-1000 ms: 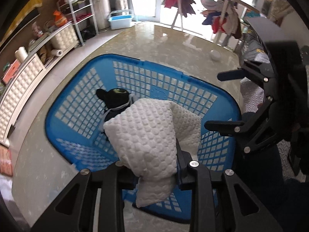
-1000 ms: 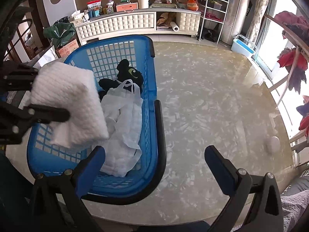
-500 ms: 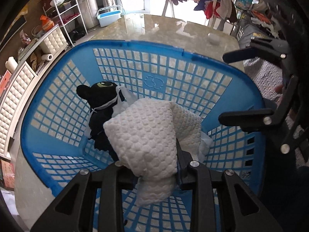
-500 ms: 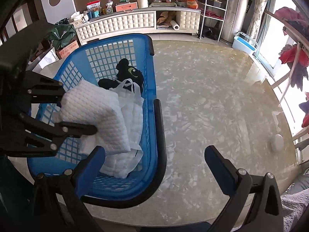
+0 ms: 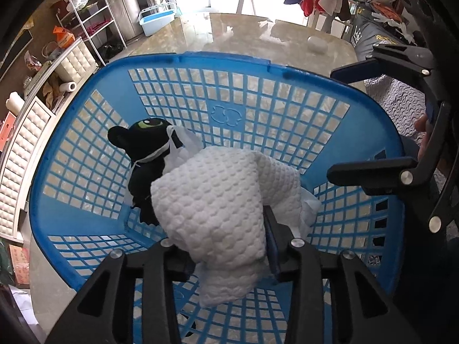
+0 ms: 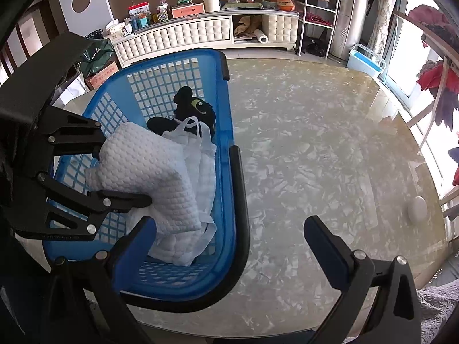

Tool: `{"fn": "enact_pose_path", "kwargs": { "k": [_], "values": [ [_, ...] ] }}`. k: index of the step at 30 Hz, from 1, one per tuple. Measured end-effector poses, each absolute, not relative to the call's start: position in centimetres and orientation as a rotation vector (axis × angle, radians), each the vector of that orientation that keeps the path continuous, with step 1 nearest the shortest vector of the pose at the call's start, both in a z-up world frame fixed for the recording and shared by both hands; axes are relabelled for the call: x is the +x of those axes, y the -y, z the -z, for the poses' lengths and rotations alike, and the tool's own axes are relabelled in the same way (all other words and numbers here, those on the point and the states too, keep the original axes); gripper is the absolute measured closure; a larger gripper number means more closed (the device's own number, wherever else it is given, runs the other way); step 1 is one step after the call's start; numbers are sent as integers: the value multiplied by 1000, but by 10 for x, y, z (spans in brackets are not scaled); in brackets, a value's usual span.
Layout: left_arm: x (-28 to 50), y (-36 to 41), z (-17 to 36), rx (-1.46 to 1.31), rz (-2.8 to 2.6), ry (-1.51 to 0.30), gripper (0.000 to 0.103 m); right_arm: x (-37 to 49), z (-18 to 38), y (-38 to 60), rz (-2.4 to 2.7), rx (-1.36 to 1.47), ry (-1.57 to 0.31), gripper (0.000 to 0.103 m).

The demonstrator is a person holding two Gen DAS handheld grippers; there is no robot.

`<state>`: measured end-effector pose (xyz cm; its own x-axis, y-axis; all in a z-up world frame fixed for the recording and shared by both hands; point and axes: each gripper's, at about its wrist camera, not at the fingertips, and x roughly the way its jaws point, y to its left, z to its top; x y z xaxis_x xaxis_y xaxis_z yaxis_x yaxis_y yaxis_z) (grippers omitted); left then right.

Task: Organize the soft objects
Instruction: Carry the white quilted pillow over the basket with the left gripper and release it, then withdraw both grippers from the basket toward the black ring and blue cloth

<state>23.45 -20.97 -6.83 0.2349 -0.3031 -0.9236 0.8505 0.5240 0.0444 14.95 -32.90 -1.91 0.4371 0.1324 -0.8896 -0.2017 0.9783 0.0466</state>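
Observation:
A blue lattice laundry basket [image 5: 229,57] [image 6: 172,57] stands on the marble table. In it lie a black plush toy [image 5: 146,143] [image 6: 195,109] and a white plastic bag [image 5: 183,146] [image 6: 200,166]. My left gripper [image 5: 221,240] [image 6: 123,172] reaches down into the basket. A folded white quilted cloth [image 5: 212,200] [image 6: 143,160] sits between its pads; the jaws are opening and both pads still touch it. The cloth's lower end rests on the bag. My right gripper [image 6: 228,223] [image 5: 344,120] stands open and holds nothing, above the basket's black handle [image 6: 241,200] at the table side.
A small white round object [image 6: 417,209] [image 5: 317,44] lies on the table's far side. Grey quilted fabric [image 6: 436,304] [image 5: 396,100] lies by the near edge. Beyond the table are a white tufted cabinet [image 6: 186,34], a light blue bin [image 6: 365,60] and hanging clothes.
My left gripper has come down into the basket with the cloth, whose end now lies on the bag. Its fingers stand slightly wider apart. The right gripper has stayed put.

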Motion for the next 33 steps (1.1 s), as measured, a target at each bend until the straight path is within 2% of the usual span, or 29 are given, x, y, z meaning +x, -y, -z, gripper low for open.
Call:
{"fn": "enact_pose_path", "kwargs": {
  "k": [3, 5, 13, 29, 30, 32, 33],
  "values": [
    [231, 212, 69, 654, 877, -1040, 57, 149, 19, 330, -211, -69, -1100, 0],
    [226, 214, 67, 666, 881, -1032, 44, 149, 18, 330, -210, -70, -1100, 0],
    [230, 202, 49, 625, 850, -995, 12, 147, 17, 332, -208, -54, -1101, 0],
    [207, 174, 9, 577, 789, -944, 11, 142, 2, 322, -222, -39, -1078, 0],
    [205, 170, 6, 567, 785, -940, 10, 141, 1, 321, -222, -40, -1078, 0],
    [200, 160, -2, 546, 778, -930, 0, 139, -2, 317, -226, -43, -1072, 0],
    [201, 158, -4, 538, 777, -926, 0, 138, -3, 315, -227, -46, -1070, 0]
  ]
}}
